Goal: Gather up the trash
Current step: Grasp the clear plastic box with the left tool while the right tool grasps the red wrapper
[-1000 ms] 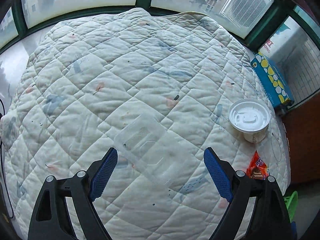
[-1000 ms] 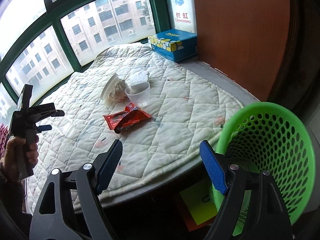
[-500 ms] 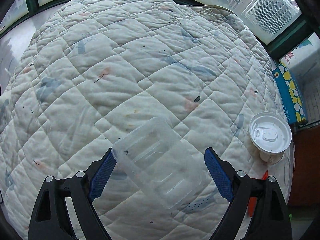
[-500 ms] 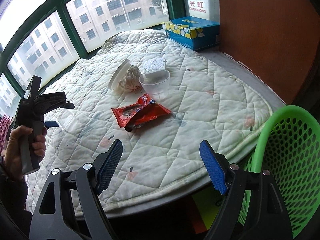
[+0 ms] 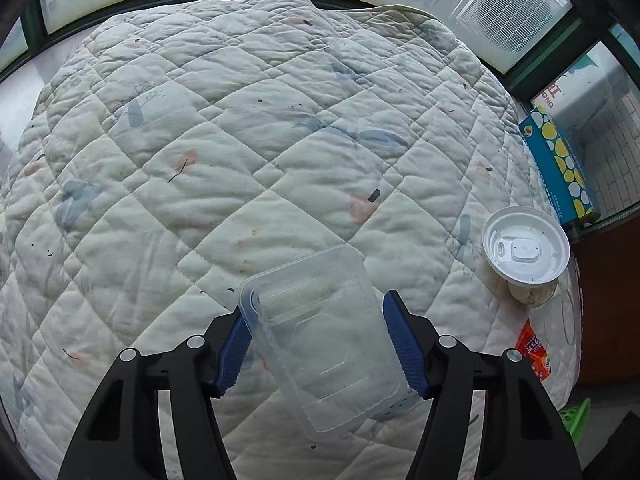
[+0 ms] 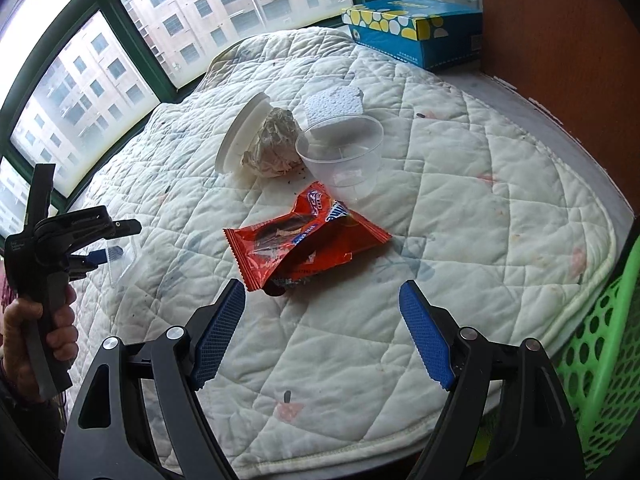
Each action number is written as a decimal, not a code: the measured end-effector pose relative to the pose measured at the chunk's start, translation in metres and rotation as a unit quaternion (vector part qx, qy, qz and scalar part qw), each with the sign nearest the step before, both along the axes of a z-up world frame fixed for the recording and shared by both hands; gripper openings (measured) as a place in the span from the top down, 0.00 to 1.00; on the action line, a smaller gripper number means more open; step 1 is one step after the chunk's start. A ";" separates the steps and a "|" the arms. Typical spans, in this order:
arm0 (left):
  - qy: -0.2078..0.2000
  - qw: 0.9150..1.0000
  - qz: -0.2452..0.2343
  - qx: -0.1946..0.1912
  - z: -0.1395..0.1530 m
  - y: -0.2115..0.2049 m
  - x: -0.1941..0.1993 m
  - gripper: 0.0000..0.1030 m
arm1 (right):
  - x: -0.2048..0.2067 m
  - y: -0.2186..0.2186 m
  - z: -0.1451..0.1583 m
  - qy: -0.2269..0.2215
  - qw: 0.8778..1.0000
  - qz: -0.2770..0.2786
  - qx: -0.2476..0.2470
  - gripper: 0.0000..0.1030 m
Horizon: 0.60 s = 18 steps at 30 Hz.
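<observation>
The left gripper [image 5: 316, 344] had its blue ribbed fingers [image 5: 402, 346] closed against the two long sides of a clear rectangular plastic tray [image 5: 320, 344], which sat between them at a slant over the white quilted bed cover [image 5: 224, 152]; whether the tray was lifted clear of the quilt could not be told. In the right wrist view the same gripper [image 6: 108, 256] appeared at the left edge, gripped by the person's hand [image 6: 52, 332], with the transparent tray [image 6: 124, 264] poking out past its tips.

The right gripper [image 6: 322, 332] hovered with its fingers [image 6: 426, 340] spread wide and nothing between them, above the near part of the quilt. Just ahead of it lay a torn red foil snack wrapper [image 6: 296, 240]. Beyond the wrapper stood a clear round plastic cup [image 6: 344, 156], beside a crumpled wad of brownish paper [image 6: 276, 144] that leaned against a white round plastic lid [image 6: 240, 136]. A white foam square [image 6: 334, 102] lay behind the cup. A blue cardboard tissue box with yellow and white spots [image 6: 416, 28] rested at the far edge by the window. A green perforated plastic basket [image 6: 604, 340] stood off the bed at the right.
</observation>
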<state>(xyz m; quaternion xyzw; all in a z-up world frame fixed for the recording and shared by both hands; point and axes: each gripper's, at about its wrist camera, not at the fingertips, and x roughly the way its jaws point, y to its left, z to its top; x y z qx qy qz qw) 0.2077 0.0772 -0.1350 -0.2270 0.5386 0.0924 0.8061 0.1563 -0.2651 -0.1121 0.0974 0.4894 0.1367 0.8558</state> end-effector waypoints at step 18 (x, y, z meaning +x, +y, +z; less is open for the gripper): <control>-0.028 0.999 -0.041 -0.004 0.013 0.001 -0.012 0.44 | 0.051 0.042 -0.029 0.031 0.994 -0.068 -0.075 0.29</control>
